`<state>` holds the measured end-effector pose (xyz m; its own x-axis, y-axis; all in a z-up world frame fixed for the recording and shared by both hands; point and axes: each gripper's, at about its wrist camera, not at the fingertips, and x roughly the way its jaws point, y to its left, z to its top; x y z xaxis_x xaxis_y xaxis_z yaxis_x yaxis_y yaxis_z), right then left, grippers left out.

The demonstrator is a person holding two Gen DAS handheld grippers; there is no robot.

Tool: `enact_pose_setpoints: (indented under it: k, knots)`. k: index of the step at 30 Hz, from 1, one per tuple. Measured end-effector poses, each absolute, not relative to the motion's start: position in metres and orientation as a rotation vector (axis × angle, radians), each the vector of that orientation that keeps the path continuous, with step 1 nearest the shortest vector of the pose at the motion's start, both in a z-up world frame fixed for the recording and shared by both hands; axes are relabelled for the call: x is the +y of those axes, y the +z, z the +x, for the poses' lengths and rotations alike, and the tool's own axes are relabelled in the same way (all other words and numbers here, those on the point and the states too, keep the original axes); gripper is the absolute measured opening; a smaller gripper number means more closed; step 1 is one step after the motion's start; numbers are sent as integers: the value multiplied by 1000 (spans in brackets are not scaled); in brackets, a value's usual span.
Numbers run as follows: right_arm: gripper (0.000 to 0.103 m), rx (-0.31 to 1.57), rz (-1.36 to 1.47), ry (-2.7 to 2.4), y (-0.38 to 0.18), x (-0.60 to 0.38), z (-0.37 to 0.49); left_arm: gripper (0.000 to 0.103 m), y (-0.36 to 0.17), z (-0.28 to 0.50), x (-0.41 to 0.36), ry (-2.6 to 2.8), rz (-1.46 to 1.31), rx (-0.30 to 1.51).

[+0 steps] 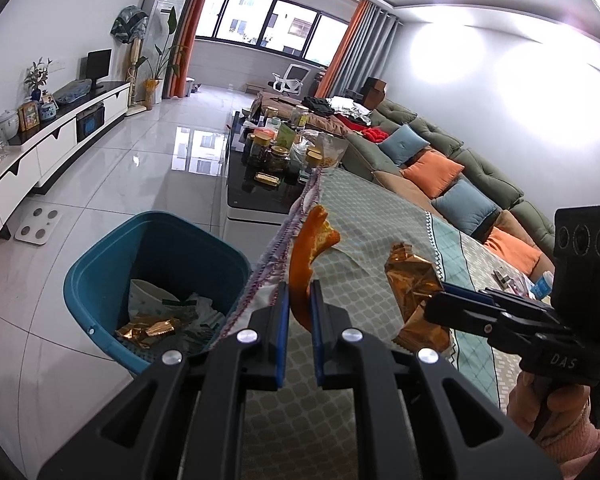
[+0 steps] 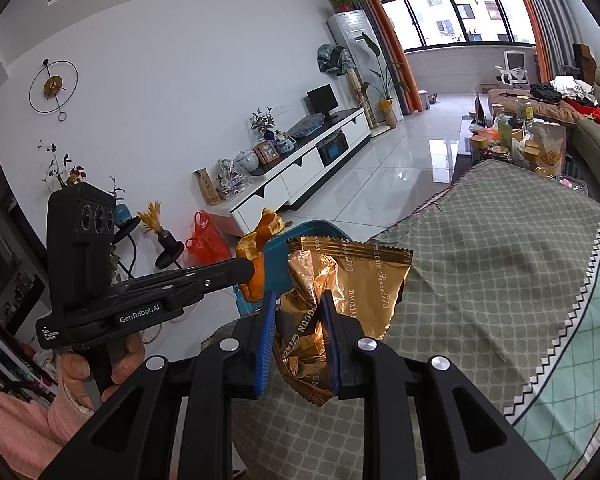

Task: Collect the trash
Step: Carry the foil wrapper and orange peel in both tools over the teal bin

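Note:
My left gripper (image 1: 299,294) is shut on a long strip of orange peel (image 1: 306,252), held up over the edge of the cloth-covered table (image 1: 380,208). Below and to its left stands a blue waste bin (image 1: 112,256) with gold wrappers and paper inside. My right gripper (image 2: 298,300) is shut on a crumpled gold snack wrapper (image 2: 360,280), lifted above the cloth. In the left wrist view the wrapper (image 1: 410,280) and right gripper (image 1: 446,304) hang to the right of the peel. The right wrist view shows the left gripper (image 2: 246,274) holding the peel (image 2: 256,248) in front of the bin (image 2: 316,228).
A glass coffee table (image 1: 256,196) crowded with jars stands beyond the cloth. A green sofa (image 1: 480,160) with cushions runs along the right. A bathroom scale (image 1: 38,226) lies on the tiled floor near the TV cabinet (image 1: 56,136). A red plastic bag (image 2: 206,240) sits by the wall.

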<state>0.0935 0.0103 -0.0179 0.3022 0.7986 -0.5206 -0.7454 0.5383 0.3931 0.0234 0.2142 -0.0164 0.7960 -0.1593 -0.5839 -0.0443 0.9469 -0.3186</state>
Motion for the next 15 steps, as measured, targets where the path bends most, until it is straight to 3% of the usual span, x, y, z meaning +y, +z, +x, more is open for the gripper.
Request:
enact_pose_setpoints:
  k: [15]
  knots:
    - [23,757,68,1046,-21,25,99,11,-13,20,228,-24,-339,638]
